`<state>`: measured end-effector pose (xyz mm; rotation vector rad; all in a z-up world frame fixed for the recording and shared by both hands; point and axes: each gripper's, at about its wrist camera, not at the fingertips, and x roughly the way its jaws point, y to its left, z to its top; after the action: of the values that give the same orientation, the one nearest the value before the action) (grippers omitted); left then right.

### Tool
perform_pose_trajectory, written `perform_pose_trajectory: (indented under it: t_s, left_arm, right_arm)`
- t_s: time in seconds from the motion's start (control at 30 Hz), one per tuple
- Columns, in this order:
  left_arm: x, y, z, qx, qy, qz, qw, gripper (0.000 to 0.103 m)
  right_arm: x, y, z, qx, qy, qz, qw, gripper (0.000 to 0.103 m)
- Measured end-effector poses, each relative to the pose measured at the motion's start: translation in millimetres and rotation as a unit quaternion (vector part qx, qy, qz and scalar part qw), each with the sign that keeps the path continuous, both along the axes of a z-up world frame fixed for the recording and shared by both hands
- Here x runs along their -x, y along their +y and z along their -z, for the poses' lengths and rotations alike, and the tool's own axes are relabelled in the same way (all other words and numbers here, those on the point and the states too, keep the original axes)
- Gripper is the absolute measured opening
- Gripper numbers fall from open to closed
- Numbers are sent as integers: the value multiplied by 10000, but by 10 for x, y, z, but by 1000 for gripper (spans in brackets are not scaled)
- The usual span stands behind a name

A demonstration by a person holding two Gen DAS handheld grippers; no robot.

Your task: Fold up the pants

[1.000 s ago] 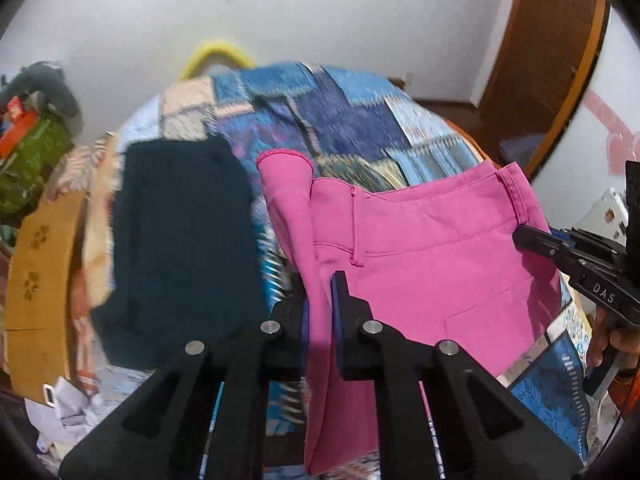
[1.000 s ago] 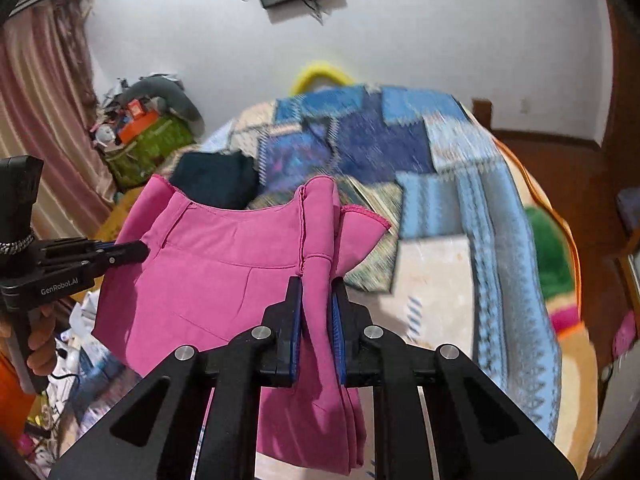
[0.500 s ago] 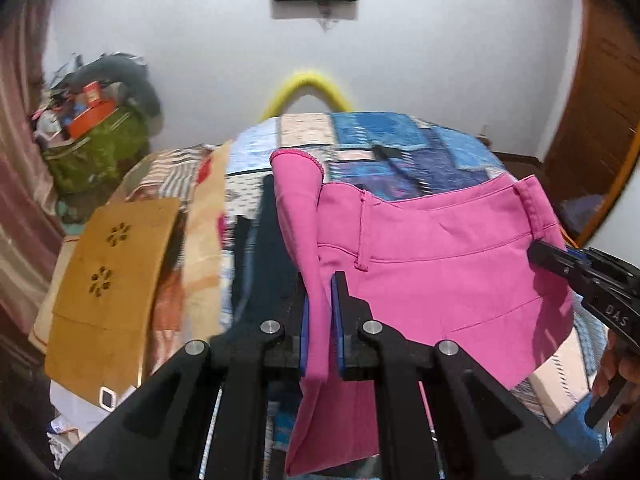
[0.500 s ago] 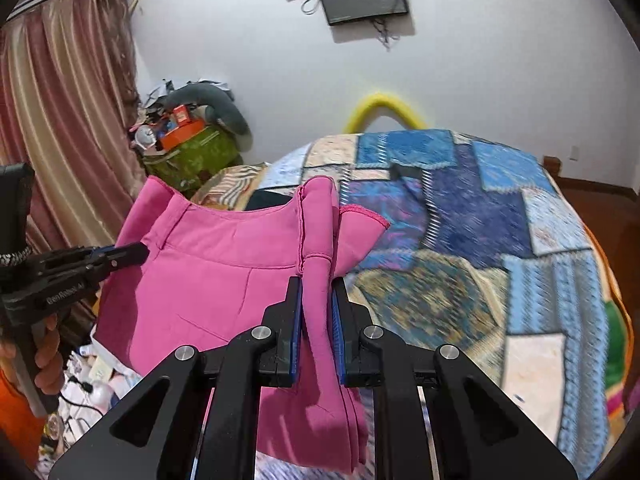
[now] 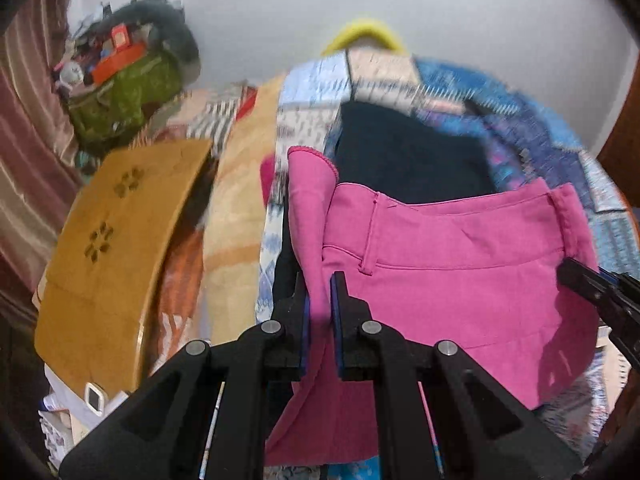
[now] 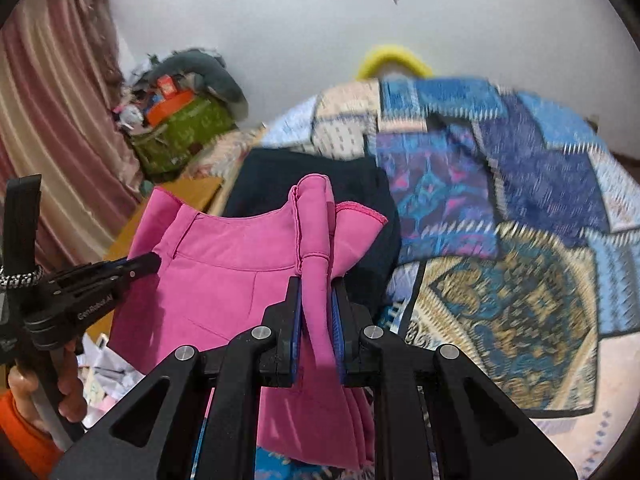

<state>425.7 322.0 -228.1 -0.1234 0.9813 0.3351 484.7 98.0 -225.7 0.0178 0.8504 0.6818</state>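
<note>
Both tongs, left tongs (image 5: 319, 312) and right tongs (image 6: 316, 320), are clenched on the pink pants (image 5: 460, 280), waistband stretched across between them. The dark folded garment (image 5: 408, 160) lies on the bed (image 6: 520, 240) just beyond, at frame centre.

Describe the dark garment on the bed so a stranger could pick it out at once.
Find the bed under the blue patchwork quilt. On its left side, just behind the held-up pink pants, lies the folded navy garment. It is the only plain dark piece among the patterned fabrics.

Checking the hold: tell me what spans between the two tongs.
The pink pants hang stretched between the left tongs and right tongs; nothing else. Clearest in the right wrist view.
</note>
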Motion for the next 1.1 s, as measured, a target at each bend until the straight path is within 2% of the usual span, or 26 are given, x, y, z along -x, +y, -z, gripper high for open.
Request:
perform_pose_trajectory:
  t_s: [0.07,0.1,0.17,0.23,0.37,0.47,0.57,0.73,0.83,1.0,1.1]
  left_arm:
    - [-59,43,211,95,202,-14,9998,12]
    - [-53,49,263,36,191,1,9998,18]
    - [0,33,252,-253,112,2,9996,42]
    - [42,44,229,-285,160,94,9994,58]
    - [228,19,70,-327,249,280,9988,58]
    - [447,-50,-202,-294,61,350,9989,58]
    - [733,-186,-608,-399,-336,392,9979,58]
    - [1323,-507,-1351,-533,-1145,558,9904,62]
    - [1738,-715,-1777,-528,-1689,649,9821,62]
    - [2531,-1103,-2375,-610,-2610,747,9605,62]
    - [2930,-1310,-2581,-809,-3010,764,9471,62]
  right_arm:
    - [-41,75,177,260,120,24,9996,12]
    - [-40,100,236,393,114,48,9992,13]
    - [-49,104,301,547,136,28,9984,21]
    - [-49,63,290,596,150,7,9981,24]
    - [40,-65,141,798,-61,32,9968,24]
    - [139,-225,-73,605,-305,86,9977,24]
    - [370,-422,-395,325,-607,101,9976,24]
    - [952,-713,-1037,-172,-1255,-41,9919,24]
    - [1351,-850,-1383,-462,-1664,-166,9848,24]
    - [2059,-1032,-1832,-789,-2430,-388,9660,24]
    - [2467,-1151,-2005,-999,-2795,-465,9538,24]
